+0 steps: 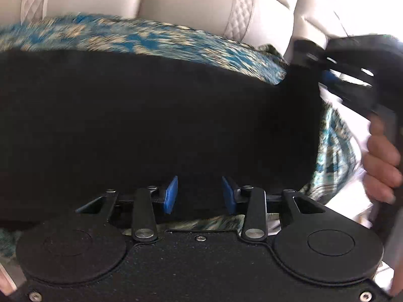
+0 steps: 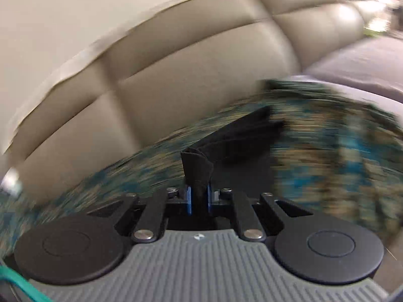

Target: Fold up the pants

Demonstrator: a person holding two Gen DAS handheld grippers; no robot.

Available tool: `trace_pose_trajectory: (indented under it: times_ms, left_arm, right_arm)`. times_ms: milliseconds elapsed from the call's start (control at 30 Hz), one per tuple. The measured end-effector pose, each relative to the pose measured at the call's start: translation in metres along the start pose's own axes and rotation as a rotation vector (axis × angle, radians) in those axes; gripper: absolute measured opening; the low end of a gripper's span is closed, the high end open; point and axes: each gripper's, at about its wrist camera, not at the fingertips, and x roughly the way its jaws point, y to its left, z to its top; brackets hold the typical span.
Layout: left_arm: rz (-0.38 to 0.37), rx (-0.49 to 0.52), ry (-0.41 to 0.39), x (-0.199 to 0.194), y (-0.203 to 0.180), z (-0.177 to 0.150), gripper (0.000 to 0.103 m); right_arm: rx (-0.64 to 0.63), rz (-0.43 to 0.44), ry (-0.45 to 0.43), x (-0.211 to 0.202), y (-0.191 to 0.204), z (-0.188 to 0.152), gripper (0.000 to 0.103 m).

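The left gripper [image 1: 200,195] stood with its blue pads [image 1: 170,195] apart, jaws open, and the black pants [image 1: 156,115] lay between and ahead of them without being pinched. From there the pants spread wide toward 12 o'clock, filling most of the left wrist view, their far edge resting on a blue-and-tan patterned cover [image 1: 151,37]. Beyond the cover, at 12 o'clock, rose the pale quilted sofa back [image 1: 176,0]. At 2 o'clock in that view the right gripper [image 1: 327,73] met the pants' corner, and a hand [image 1: 381,161] held its handle at 3 o'clock. In the right wrist view, the right gripper [image 2: 198,200] was closed on a bunched fold of the pants [image 2: 197,166], the cloth standing up between its blue pads [image 2: 189,200]. The rest of the pants trailed toward 1 o'clock over the blurred cover [image 2: 340,151]. The tan sofa back [image 2: 176,63] filled the view from 10 to 1 o'clock.
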Motion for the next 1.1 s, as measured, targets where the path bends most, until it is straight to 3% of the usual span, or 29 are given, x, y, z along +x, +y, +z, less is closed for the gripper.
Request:
trace_pose_trajectory:
  times_ms: [167, 267, 400, 500, 533, 567, 633, 700, 867, 1100]
  left_arm:
    - [0.065, -0.052, -0.119, -0.069, 0.079, 0.001, 0.037]
    - [0.129, -0.115, -0.173, -0.109, 0.13, 0.001, 0.037]
    - [0.163, -0.178, -0.213, -0.144, 0.18, -0.001, 0.037]
    - [0.178, -0.209, -0.229, -0.154, 0.2, -0.003, 0.037]
    - [0.174, -0.218, -0.23, -0.155, 0.203, -0.003, 0.037]
    - [0.168, -0.226, -0.23, -0.156, 0.205, -0.005, 0.037]
    - [0.145, -0.232, -0.231, -0.157, 0.208, -0.005, 0.037]
    - [0.131, -0.214, -0.23, -0.155, 0.208, -0.002, 0.038]
    - [0.123, -0.11, -0.227, -0.145, 0.19, 0.01, 0.045]
    - [0.087, -0.054, -0.163, -0.11, 0.17, 0.018, 0.051]
  right_arm:
    - [-0.2, 0.231, 0.168, 0.047, 0.103, -0.033, 0.014]
    - [-0.319, 0.299, 0.257, 0.067, 0.155, -0.076, 0.014]
    - [-0.383, 0.396, 0.353, 0.075, 0.195, -0.124, 0.014]
    - [-0.47, 0.416, 0.367, 0.071, 0.215, -0.145, 0.018]
    - [-0.497, 0.416, 0.367, 0.067, 0.219, -0.151, 0.034]
    - [-0.522, 0.411, 0.36, 0.063, 0.223, -0.156, 0.037]
    - [-0.571, 0.391, 0.331, 0.052, 0.228, -0.164, 0.06]
    - [-0.598, 0.398, 0.314, 0.046, 0.227, -0.165, 0.067]
    - [-0.66, 0.402, 0.276, 0.015, 0.218, -0.173, 0.074]
    - [-0.712, 0.307, 0.232, -0.013, 0.196, -0.18, 0.077]
